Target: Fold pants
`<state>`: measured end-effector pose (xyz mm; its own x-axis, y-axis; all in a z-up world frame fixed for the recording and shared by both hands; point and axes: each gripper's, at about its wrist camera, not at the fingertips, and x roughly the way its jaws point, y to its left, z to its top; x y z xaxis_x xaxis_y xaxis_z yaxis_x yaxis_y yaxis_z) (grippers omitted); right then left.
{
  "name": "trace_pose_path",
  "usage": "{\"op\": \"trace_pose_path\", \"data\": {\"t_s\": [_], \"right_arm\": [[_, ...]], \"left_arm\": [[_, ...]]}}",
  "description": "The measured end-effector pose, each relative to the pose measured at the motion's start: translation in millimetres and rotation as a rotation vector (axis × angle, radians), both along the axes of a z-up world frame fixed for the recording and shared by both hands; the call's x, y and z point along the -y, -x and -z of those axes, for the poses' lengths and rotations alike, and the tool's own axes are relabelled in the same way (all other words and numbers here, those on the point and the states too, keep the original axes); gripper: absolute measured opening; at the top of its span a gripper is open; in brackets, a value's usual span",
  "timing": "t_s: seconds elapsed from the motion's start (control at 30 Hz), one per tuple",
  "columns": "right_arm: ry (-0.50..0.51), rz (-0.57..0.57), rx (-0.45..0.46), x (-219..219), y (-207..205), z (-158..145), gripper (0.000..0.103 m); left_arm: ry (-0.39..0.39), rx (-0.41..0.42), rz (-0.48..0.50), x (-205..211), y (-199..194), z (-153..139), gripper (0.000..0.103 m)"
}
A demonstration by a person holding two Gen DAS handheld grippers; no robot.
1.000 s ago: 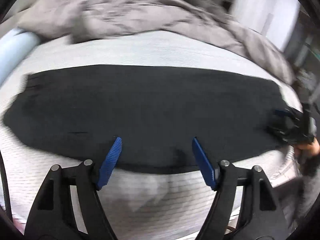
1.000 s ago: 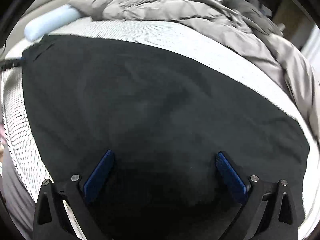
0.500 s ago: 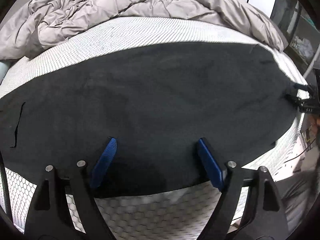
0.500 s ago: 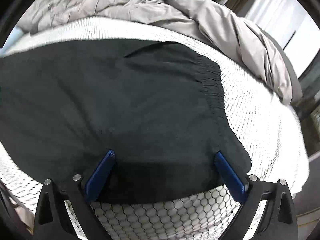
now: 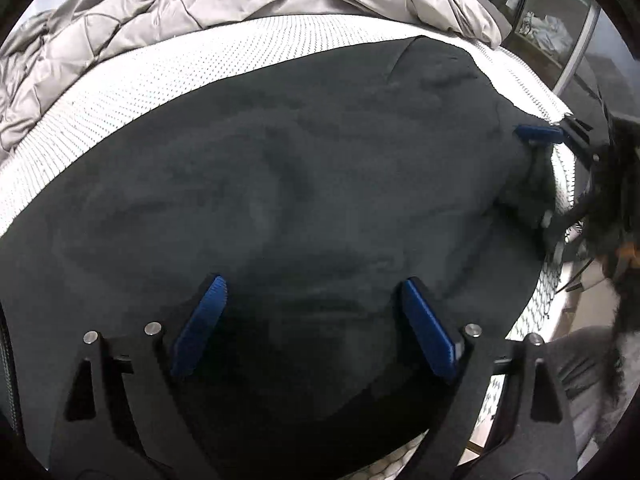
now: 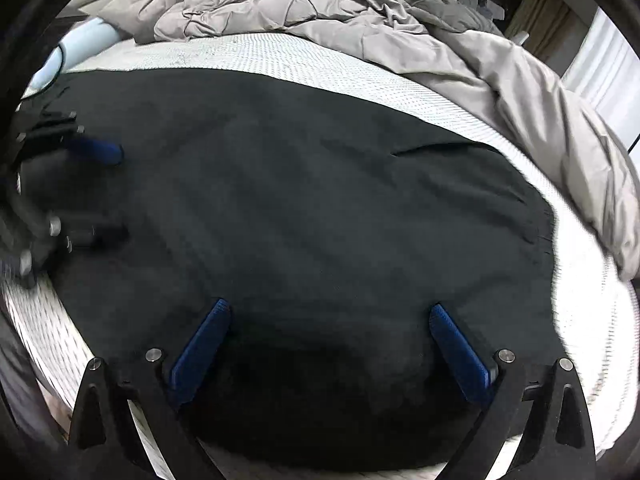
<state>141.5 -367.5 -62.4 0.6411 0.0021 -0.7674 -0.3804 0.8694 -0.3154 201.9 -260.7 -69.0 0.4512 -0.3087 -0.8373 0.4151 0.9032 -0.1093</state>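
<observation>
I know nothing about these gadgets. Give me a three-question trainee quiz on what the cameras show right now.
1. True or false: the black pants lie spread flat on the white mattress.
2. What lies bunched at the far side of the bed? A) grey comforter B) red towel C) cardboard box
3. Fill in: the jaws of the left gripper and the right gripper both stand ____ above the pants.

Key: 1 true; 2 A; 3 open, nothing pinched between the blue pads.

pants (image 5: 280,184) lower edge: hidden behind gripper frames.
right gripper (image 5: 536,168): blurred, lower finger indistinct.
person's sleeve (image 5: 580,364): cut off.
</observation>
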Motion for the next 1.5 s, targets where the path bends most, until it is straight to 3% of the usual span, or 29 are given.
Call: {"op": "trace_pose_path", "data": {"t_s": [0.07,0.17,0.2,0.37,0.47,0.6,0.67,0.77,0.87,0.97,1.07,1.13,1.23,1.37,1.5], "right_arm": [[-0.003,0.065,0.013,30.4,2.4,-6.6,0.101],[-0.014,0.268,0.023,82.9,-3.1,-9.6,0.101],[-0.068,0.318,0.007,98.8,-3.7,-9.7,0.101],[-0.107,0.377,0.042,92.2,-2.0,-28.8,0.101],[-0.166,0.345,0.099,78.6,15.2,-49.0,0.101],[-0.251,0.284,0.126,44.6,-4.5,-57.1,0.101],[-0.203,0.267,0.095,18.6,-24.4,-46.6,0.101],[-0.038,0.178,-0.001,-10.1,-55.2,-11.9,0.100],[-0.046,0.186,-0.005,12.5,-56.4,-11.7,0.100],[0.031,0.388,0.049,60.7,-56.7,-16.9,0.100],[-0.162,0.467,0.025,91.6,-55.9,-25.6,0.100],[-0.133,0.468,0.078,82.6,-52.4,-36.0,0.100],[-0.076,0.349,0.124,39.0,-53.4,-47.1,0.100],[-0.150,0.191,-0.013,-13.5,-89.6,-26.3,0.100],[-0.100,0.209,-0.081,-9.0,-96.7,-5.7,0.100]], "left_arm": [[-0.002,-0.002,0.010,-7.4,1.2,0.0,0.090],[0.016,-0.004,0.030,-14.3,-1.0,0.3,0.090],[0.019,-0.003,0.034,-16.4,-1.4,0.2,0.090],[0.038,0.025,0.020,-26.3,-0.1,-12.6,0.089],[0.045,0.066,0.012,-27.3,-5.1,-25.8,0.089],[0.022,0.052,-0.030,-18.8,-36.6,-22.0,0.089],[-0.011,-0.033,-0.057,-16.1,-55.6,-3.3,0.089],[-0.027,-0.019,-0.040,-24.4,-54.0,-0.1,0.089],[-0.046,-0.022,-0.064,-44.8,-51.5,0.9,0.090],[-0.054,-0.030,-0.090,-58.4,-50.7,-6.2,0.089],[-0.003,0.013,-0.086,-57.5,-55.2,-26.2,0.087],[0.008,0.031,-0.063,-45.9,-68.0,-35.8,0.088],[-0.025,0.014,-0.022,-18.5,-101.2,-29.7,0.088],[-0.088,-0.069,0.010,-3.3,-129.4,-2.6,0.089],[-0.053,-0.035,0.044,-25.2,-127.3,-2.9,0.089]]}}
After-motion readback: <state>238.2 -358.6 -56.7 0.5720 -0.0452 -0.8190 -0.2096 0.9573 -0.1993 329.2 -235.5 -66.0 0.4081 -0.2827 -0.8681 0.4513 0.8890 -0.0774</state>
